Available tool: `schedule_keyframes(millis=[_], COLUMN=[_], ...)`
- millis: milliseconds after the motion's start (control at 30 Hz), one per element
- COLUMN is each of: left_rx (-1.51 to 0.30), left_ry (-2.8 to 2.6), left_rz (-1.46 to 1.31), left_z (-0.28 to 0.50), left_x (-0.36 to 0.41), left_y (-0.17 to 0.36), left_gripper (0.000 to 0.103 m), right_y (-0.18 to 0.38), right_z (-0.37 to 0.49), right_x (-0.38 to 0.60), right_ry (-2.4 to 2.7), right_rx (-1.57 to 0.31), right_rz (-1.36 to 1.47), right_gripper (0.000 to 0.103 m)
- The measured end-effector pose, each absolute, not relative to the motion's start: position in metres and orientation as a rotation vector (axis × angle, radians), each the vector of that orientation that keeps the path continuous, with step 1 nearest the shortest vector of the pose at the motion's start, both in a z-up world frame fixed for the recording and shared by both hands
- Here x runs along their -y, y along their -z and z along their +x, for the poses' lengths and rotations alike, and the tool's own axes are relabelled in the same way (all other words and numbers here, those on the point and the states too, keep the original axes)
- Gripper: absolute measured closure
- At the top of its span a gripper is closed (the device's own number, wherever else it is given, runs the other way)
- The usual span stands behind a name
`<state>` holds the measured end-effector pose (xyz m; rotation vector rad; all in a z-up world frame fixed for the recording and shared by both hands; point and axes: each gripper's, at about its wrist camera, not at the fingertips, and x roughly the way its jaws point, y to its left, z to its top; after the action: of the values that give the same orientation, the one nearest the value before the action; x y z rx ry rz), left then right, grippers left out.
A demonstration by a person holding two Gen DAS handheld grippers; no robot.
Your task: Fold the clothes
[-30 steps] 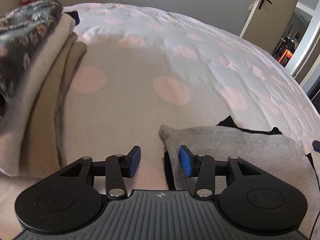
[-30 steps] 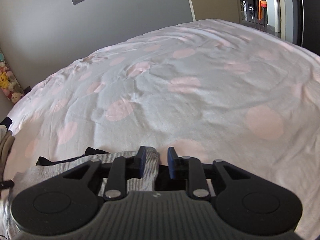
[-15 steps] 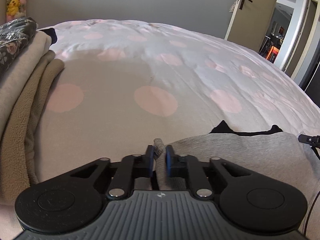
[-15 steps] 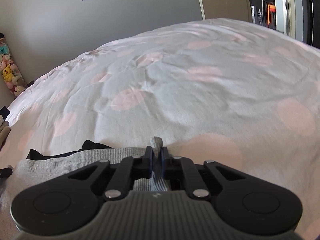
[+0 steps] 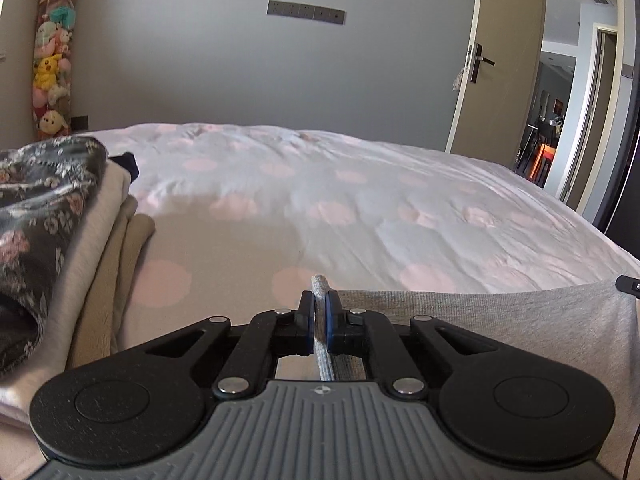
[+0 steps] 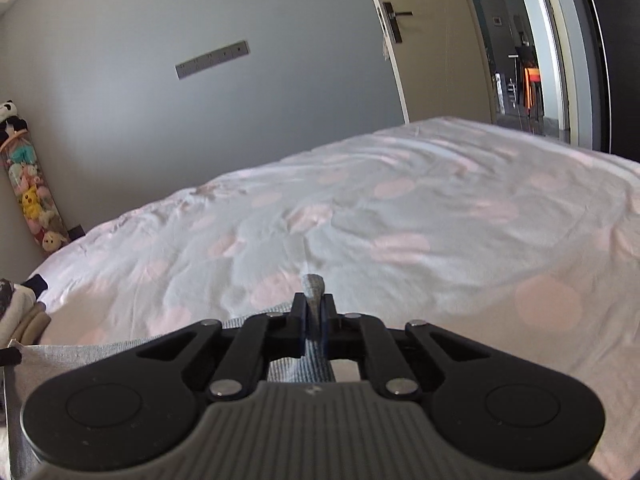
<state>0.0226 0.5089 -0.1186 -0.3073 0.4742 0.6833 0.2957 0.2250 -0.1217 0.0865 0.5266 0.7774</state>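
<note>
A grey knit garment [image 5: 480, 320] hangs stretched between my two grippers above the bed. My left gripper [image 5: 319, 300] is shut on its left top corner, and a nub of grey cloth pokes out past the blue pads. In the right wrist view my right gripper [image 6: 313, 304] is shut on the other corner of the grey garment [image 6: 80, 356], with a small tuft sticking up between the fingers. The garment's top edge runs nearly straight from one gripper to the other. Its lower part is hidden below both gripper bodies.
The bed cover [image 5: 360, 208] is white with pink dots and spreads out ahead. A stack of folded clothes [image 5: 48, 220], dark floral on top of beige, lies at the left. A column of plush toys [image 5: 52, 60] stands in the far corner, and an open door [image 5: 500, 60] at the right.
Both grippers went from open around the garment's corners to shut on them. Both then rose and tipped up, lifting the grey garment's edge off the bed.
</note>
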Motion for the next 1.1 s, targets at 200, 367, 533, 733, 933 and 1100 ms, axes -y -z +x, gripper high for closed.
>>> schedule_keyframes(millis=[200, 367, 533, 733, 933, 1100], left_rx=[-0.542, -0.607, -0.625, -0.601, -0.565, -0.582], left_ry=[-0.677, -0.687, -0.686, -0.704, -0.722, -0.733], left_rz=[-0.31, -0.34, -0.316, -0.439, -0.604, -0.657], left_z=[0.045, 0.048, 0.048, 0.026, -0.014, -0.035], left_x=[-0.521, -0.531, -0.531, -0.534, -0.532, -0.51], left_y=[0.147, 0.178, 0.188, 0.178, 0.157, 0.143], left_gripper=[0.1, 0.099, 0.097, 0.084, 0.081, 0.078], right_y=[0.143, 0.176, 0.193, 0.183, 0.172, 0.158], right_z=[0.316, 0.328, 0.336, 0.341, 0.337, 0.304], right_x=[-0.243, -0.254, -0.258, -0.237, -0.186, -0.165], right_ry=[-0.778, -0.756, -0.73, -0.63, -0.559, -0.565], right_rx=[-0.578, -0.659, -0.718, -0.707, -0.784, -0.792], right_rz=[0.056, 0.005, -0.006, 0.067, 0.264, 0.267], right_gripper=[0.095, 0.095, 0.092, 0.082, 0.082, 0.081])
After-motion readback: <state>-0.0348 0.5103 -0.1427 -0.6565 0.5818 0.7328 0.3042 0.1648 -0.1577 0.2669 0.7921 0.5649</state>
